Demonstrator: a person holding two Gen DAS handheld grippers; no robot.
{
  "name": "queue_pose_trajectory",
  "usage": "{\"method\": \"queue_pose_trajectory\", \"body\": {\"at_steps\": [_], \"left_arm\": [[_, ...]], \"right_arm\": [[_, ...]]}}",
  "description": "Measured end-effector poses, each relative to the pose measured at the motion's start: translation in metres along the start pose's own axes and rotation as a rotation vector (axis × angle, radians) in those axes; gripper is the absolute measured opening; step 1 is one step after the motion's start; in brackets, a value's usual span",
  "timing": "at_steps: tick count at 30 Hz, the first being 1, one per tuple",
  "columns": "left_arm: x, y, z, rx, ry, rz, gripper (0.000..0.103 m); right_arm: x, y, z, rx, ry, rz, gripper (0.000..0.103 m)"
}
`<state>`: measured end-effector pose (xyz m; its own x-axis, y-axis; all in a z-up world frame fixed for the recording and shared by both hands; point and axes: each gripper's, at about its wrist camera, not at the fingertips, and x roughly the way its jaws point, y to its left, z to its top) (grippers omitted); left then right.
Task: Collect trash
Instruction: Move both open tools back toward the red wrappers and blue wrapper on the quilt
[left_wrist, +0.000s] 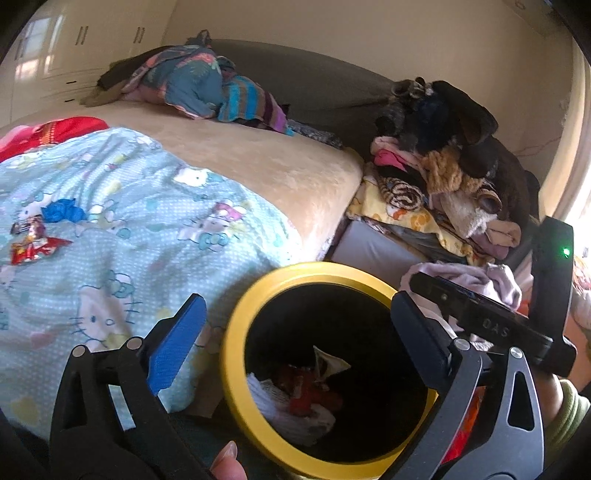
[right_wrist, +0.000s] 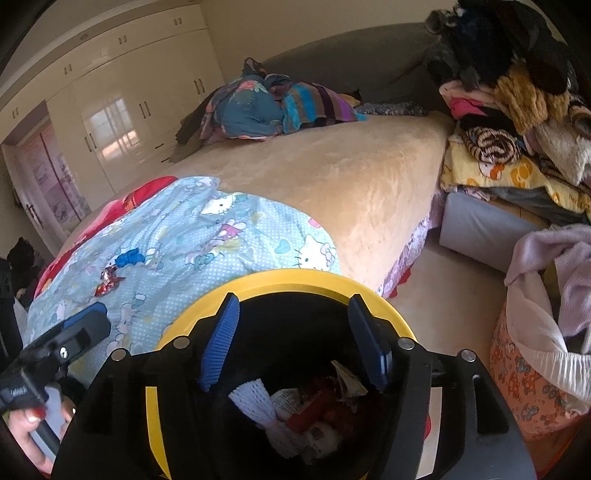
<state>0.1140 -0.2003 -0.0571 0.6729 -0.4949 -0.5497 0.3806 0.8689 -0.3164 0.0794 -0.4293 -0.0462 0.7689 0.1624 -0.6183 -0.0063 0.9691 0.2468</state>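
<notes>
Yellow-rimmed bin (right_wrist: 280, 282) stood beside the bed (right_wrist: 351, 177), holding trash. Both tongs, left (left_wrist: 299, 332) and right (right_wrist: 291, 339), gaped empty above it. Wrappers (left_wrist: 31, 240) lay on the quilt (left_wrist: 147, 206) at 9 o'clock.

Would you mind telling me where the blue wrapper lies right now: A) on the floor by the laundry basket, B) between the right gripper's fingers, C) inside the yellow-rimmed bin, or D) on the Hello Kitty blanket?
D: the blue wrapper sits on the blanket beside the red wrappers, away from the bin; the right gripper is empty.
</notes>
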Motion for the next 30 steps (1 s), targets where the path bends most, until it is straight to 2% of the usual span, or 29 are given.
{"method": "queue_pose_trajectory", "body": {"at_steps": [13,30], "left_arm": [[-0.03,0.042,0.021,-0.097,-0.077,0.104,0.092],[-0.063,0.1,0.038,-0.21,-0.156,0.246,0.092]], "right_arm": [[-0.008,0.055,0.009,-0.089,-0.024,0.067,0.063],[0.002,0.122,0.017,-0.176,-0.021,0.164,0.065]]}}
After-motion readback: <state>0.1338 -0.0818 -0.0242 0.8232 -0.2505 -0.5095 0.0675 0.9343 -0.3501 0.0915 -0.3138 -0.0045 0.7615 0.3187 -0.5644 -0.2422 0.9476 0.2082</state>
